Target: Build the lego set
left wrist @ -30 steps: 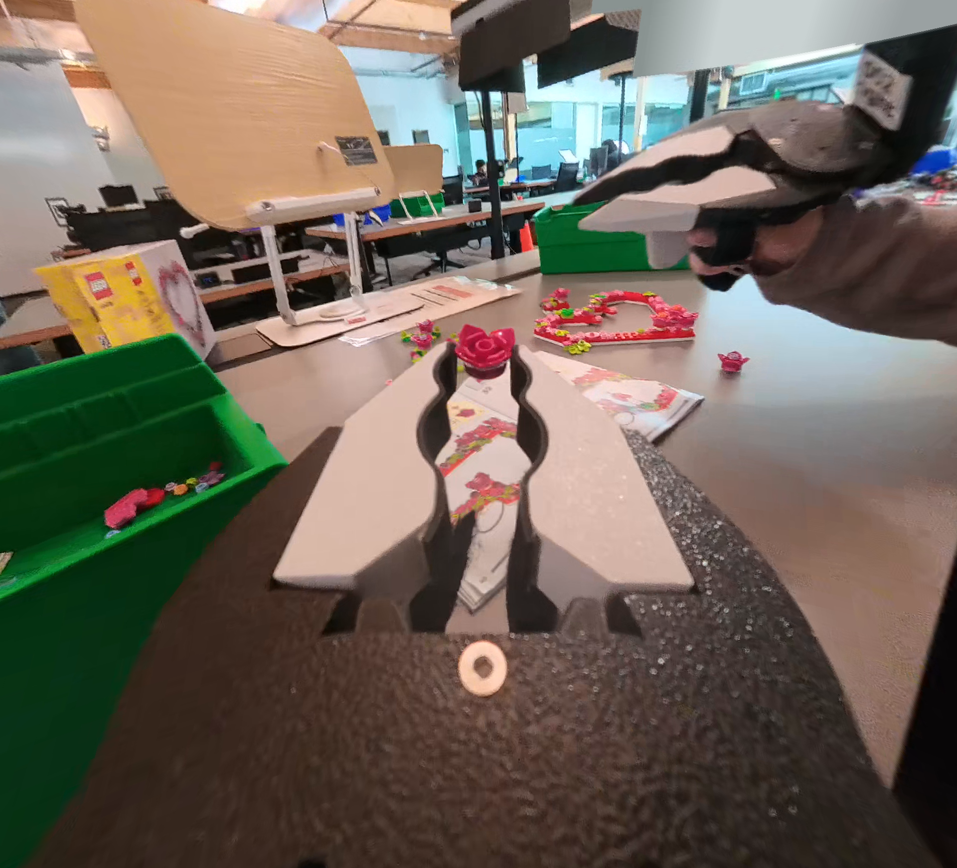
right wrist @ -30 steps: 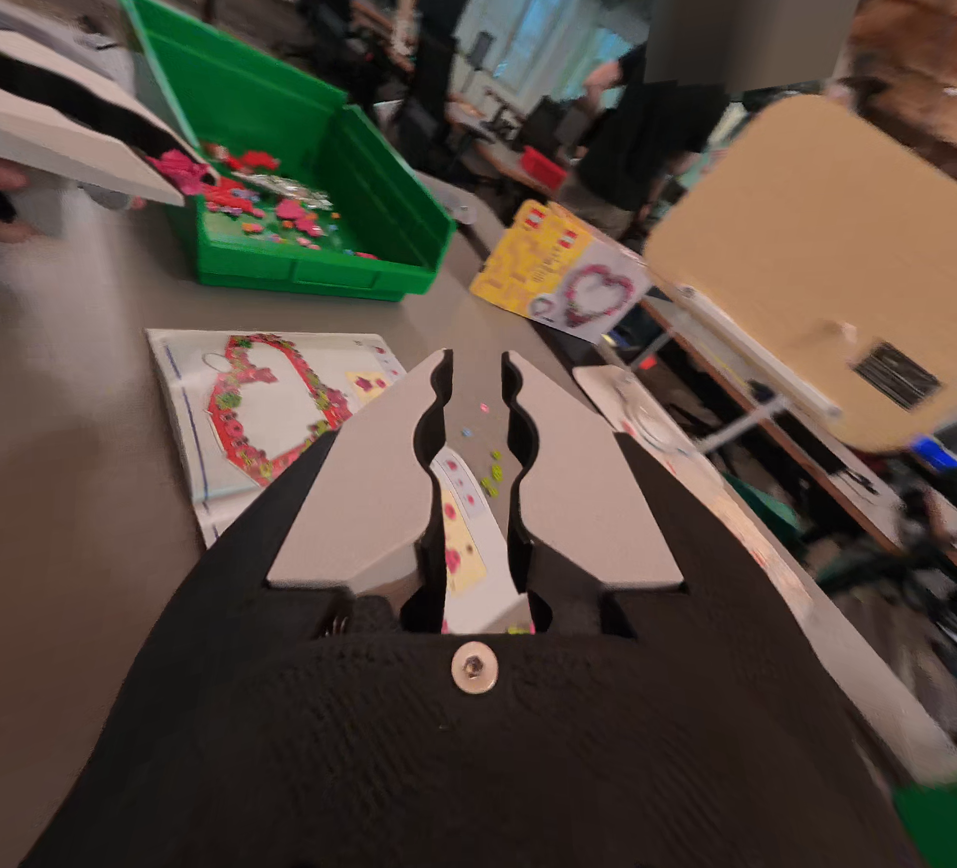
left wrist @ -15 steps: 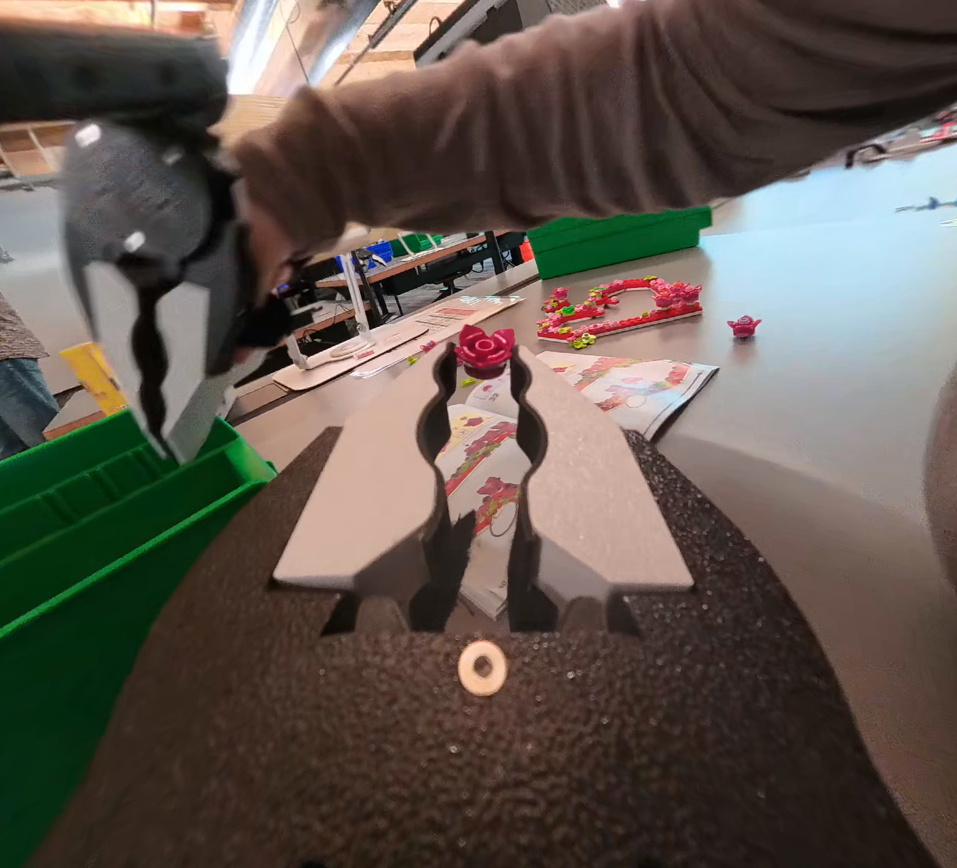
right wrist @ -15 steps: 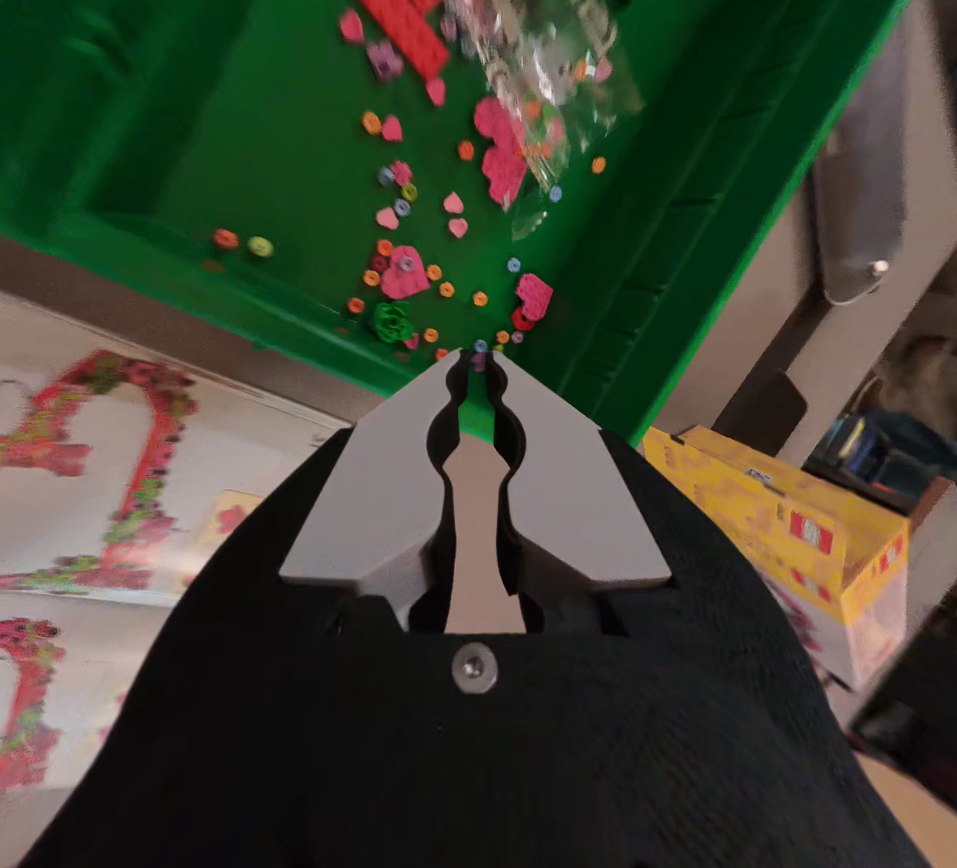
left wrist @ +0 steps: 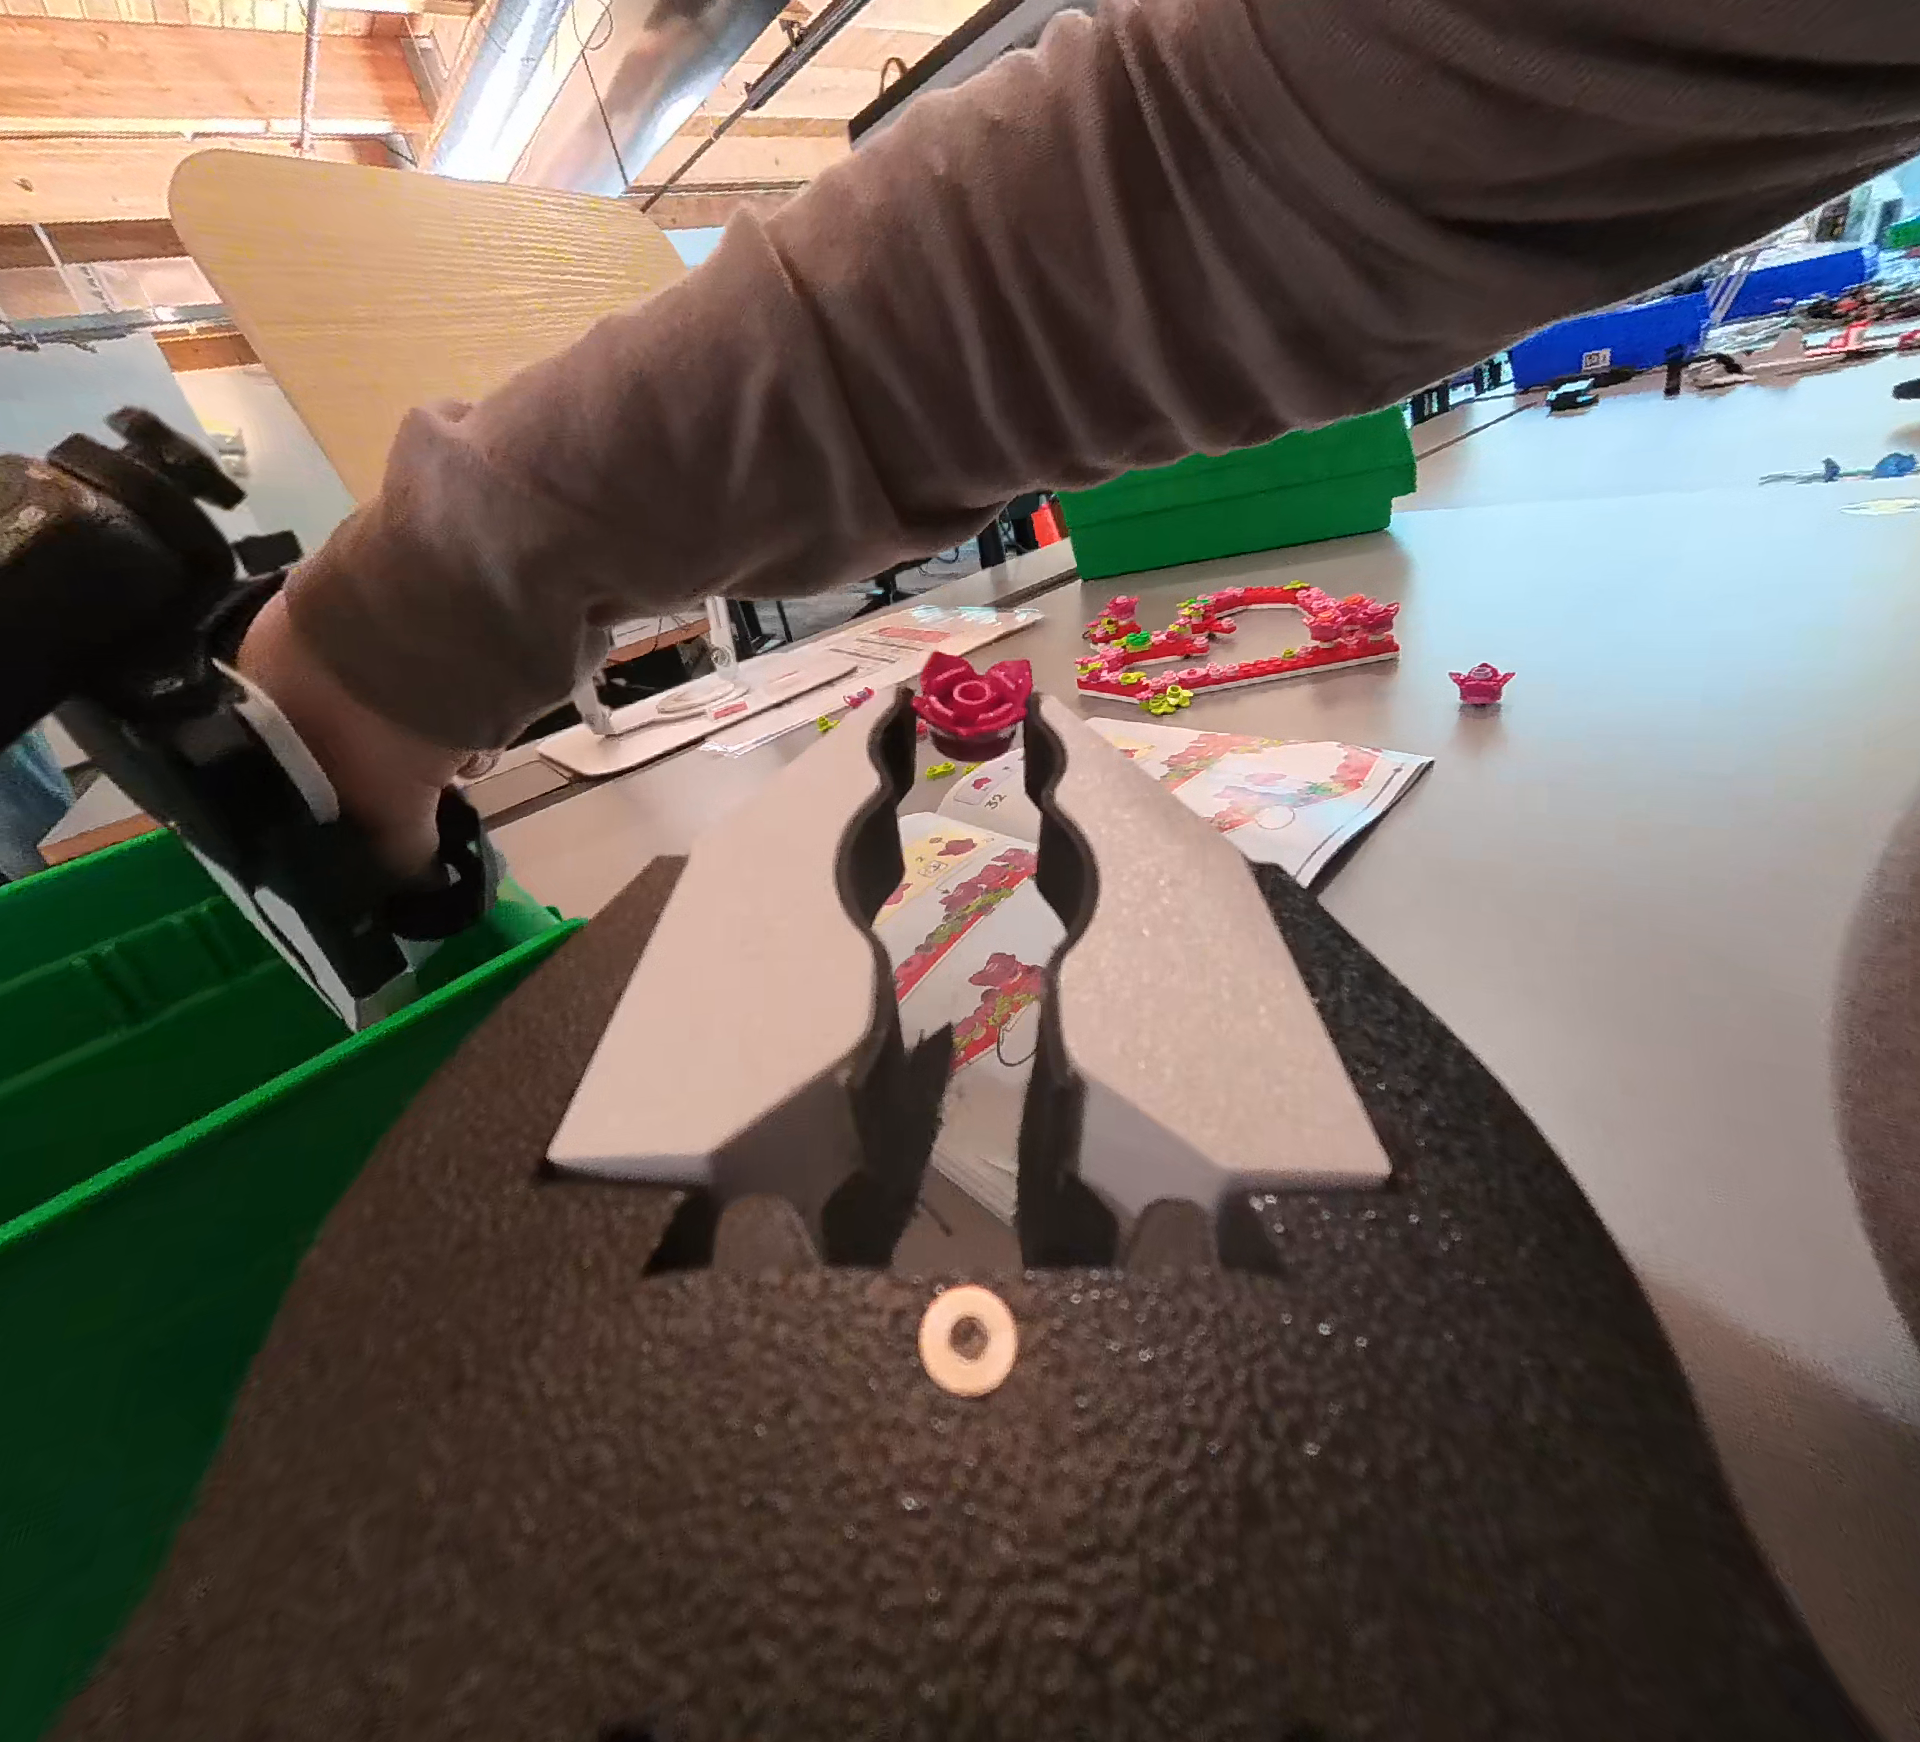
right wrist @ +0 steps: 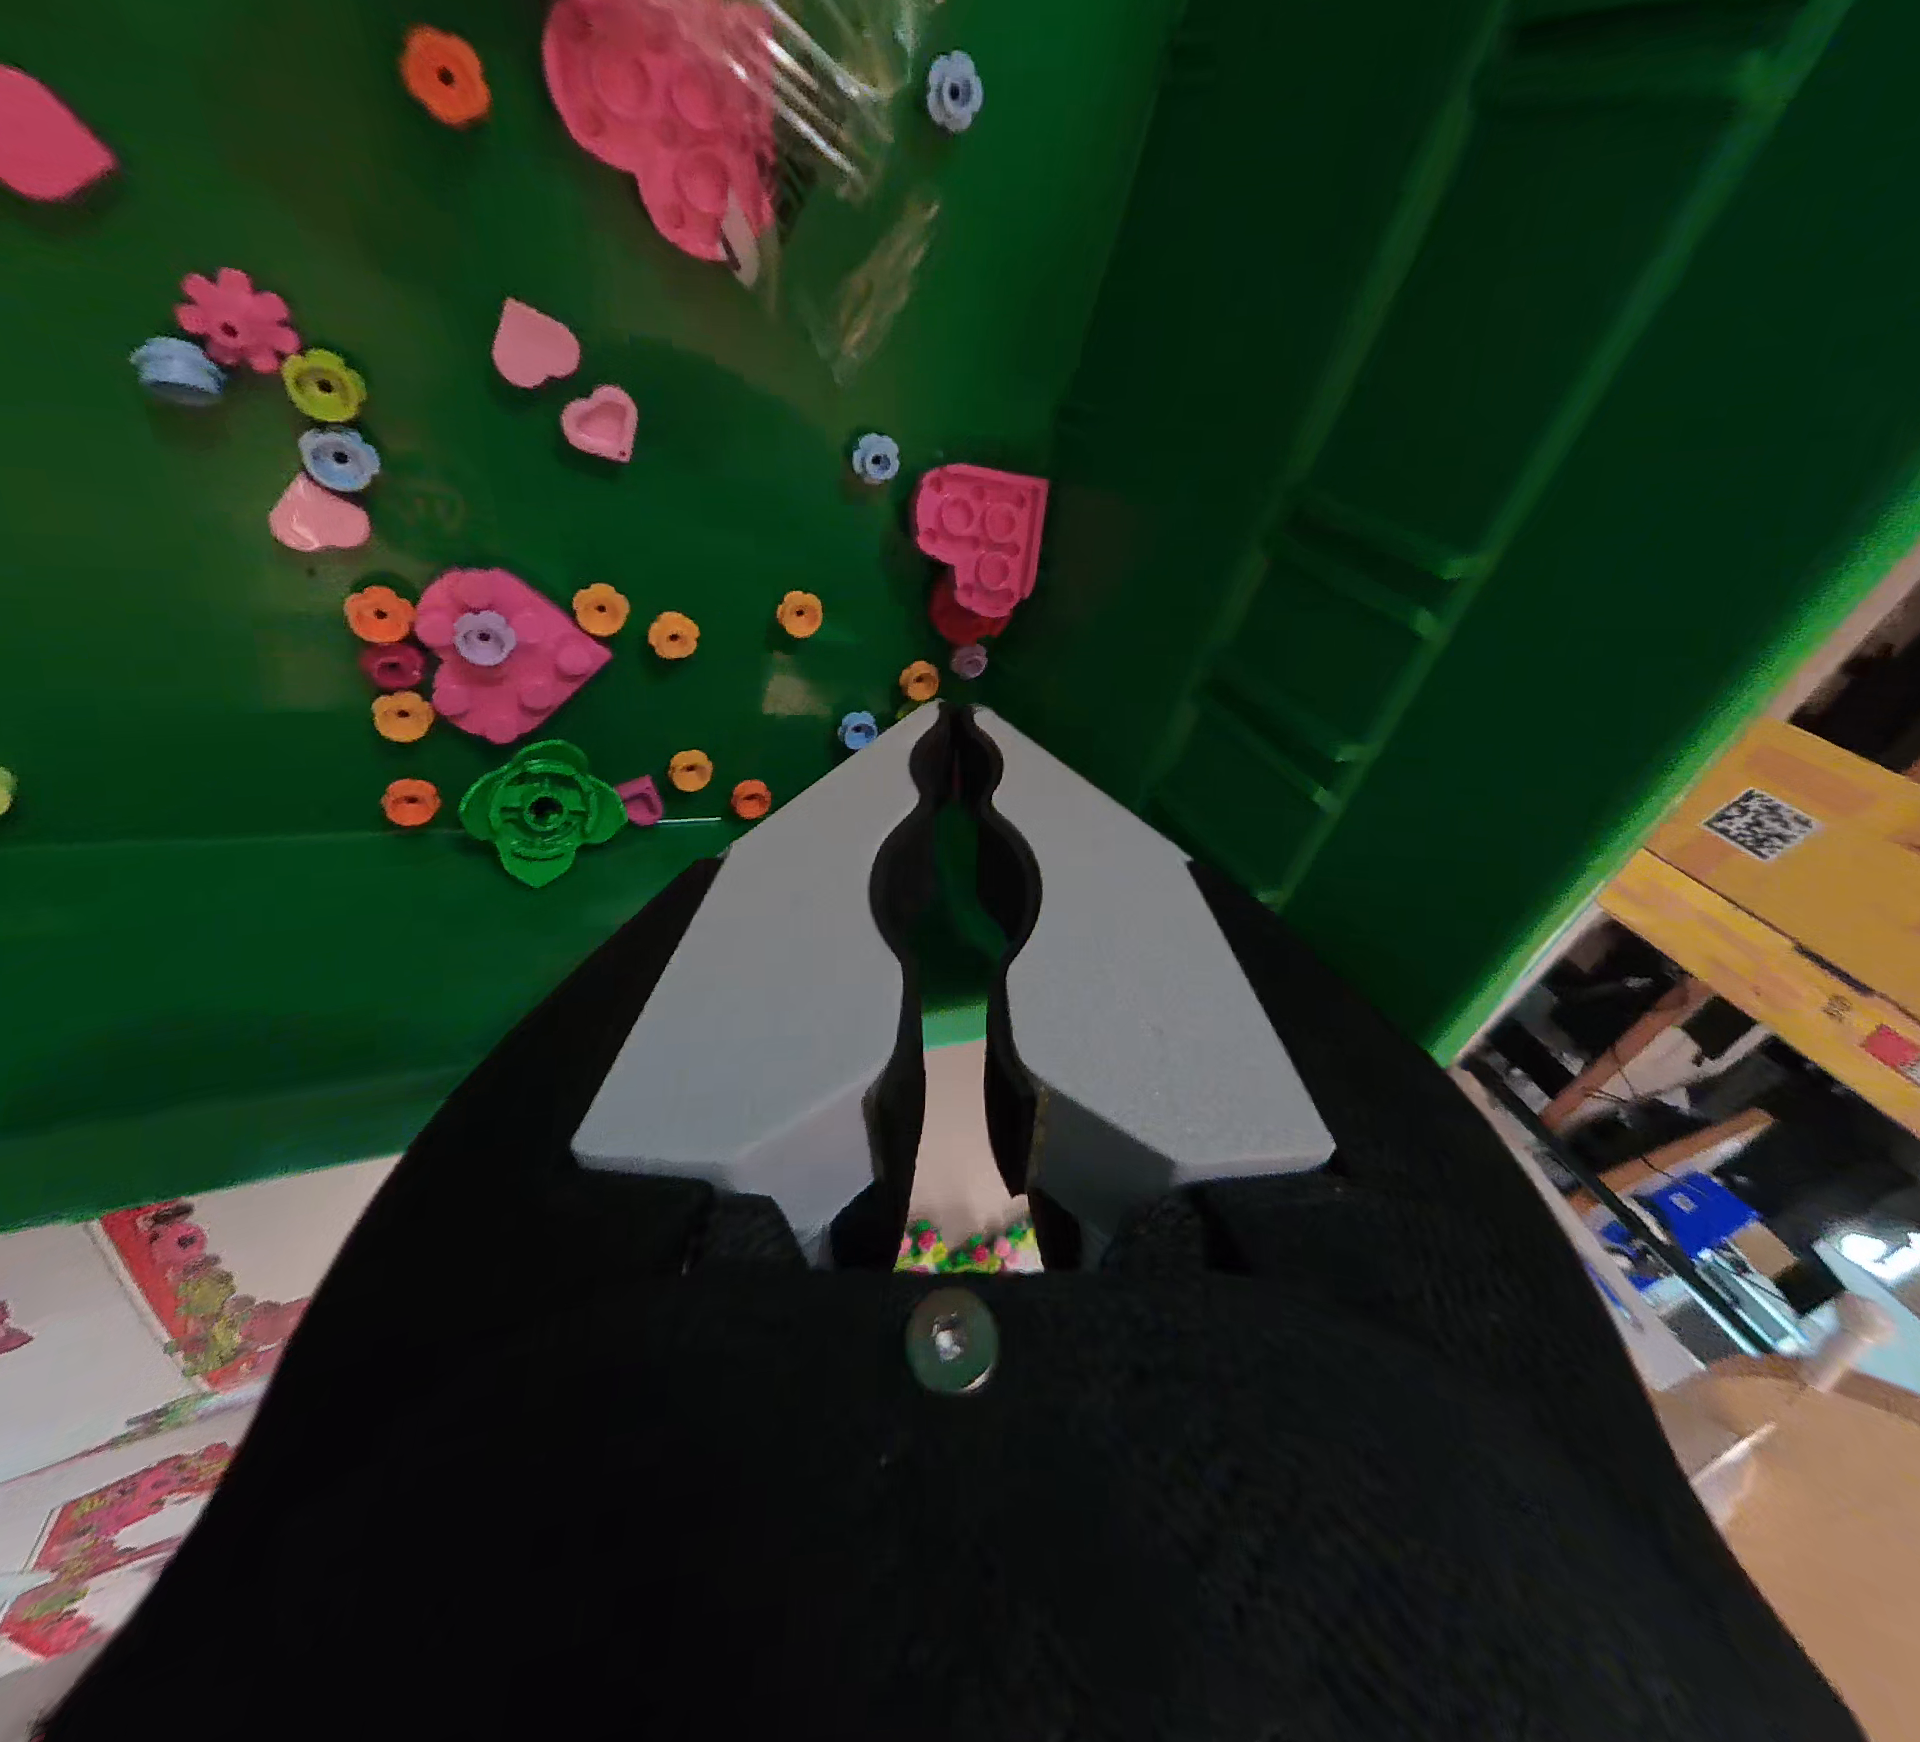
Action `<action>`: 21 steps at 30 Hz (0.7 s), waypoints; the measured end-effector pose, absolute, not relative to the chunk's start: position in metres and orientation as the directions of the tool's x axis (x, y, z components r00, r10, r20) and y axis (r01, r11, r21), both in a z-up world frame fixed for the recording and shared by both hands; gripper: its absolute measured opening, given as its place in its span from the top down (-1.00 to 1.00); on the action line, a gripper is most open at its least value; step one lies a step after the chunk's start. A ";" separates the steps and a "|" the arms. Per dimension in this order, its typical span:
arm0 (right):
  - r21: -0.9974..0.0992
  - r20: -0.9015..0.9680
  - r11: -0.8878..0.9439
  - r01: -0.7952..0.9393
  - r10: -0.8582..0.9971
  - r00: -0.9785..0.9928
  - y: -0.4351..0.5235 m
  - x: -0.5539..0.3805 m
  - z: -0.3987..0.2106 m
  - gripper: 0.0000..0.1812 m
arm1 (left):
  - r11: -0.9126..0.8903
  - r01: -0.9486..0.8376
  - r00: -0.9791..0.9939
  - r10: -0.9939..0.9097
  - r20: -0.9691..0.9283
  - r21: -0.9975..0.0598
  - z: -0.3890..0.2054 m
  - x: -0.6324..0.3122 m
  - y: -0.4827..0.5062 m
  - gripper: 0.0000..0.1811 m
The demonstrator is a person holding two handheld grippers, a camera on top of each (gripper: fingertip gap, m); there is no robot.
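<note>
Progress: heart frame (left wrist: pixel 1242 643) partly decked with flowers on the table (left wrist: pixel 1662 757) — many pieces left in the bin (right wrist: pixel 1351 342), so well short of done, I judge.
Left gripper (left wrist: pixel 971 718): fingers clamped on a magenta rose (left wrist: pixel 971 705), held above the booklet (left wrist: pixel 1268 783).
Right gripper (right wrist: pixel 954 724): tips pinched together low in the bin; whether they hold a piece I cannot tell.
Left view only: frame, a loose flower (left wrist: pixel 1481 684), the sleeve (left wrist: pixel 1039 321) reaching across.
Right view only: bin floor — pink hearts, orange blossoms, a green leaf piece (right wrist: pixel 540 809).
</note>
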State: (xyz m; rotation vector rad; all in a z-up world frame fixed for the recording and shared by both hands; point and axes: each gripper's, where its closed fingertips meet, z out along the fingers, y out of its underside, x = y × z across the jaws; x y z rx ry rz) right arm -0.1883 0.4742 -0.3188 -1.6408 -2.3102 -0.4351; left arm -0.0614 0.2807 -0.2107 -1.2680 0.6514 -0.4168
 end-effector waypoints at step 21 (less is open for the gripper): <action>0.143 0.345 0.401 0.905 0.837 -0.426 0.496 -0.189 -0.321 1.00 | 0.254 -0.079 0.742 -0.630 -0.227 -0.964 -0.214 -0.058 0.281 0.80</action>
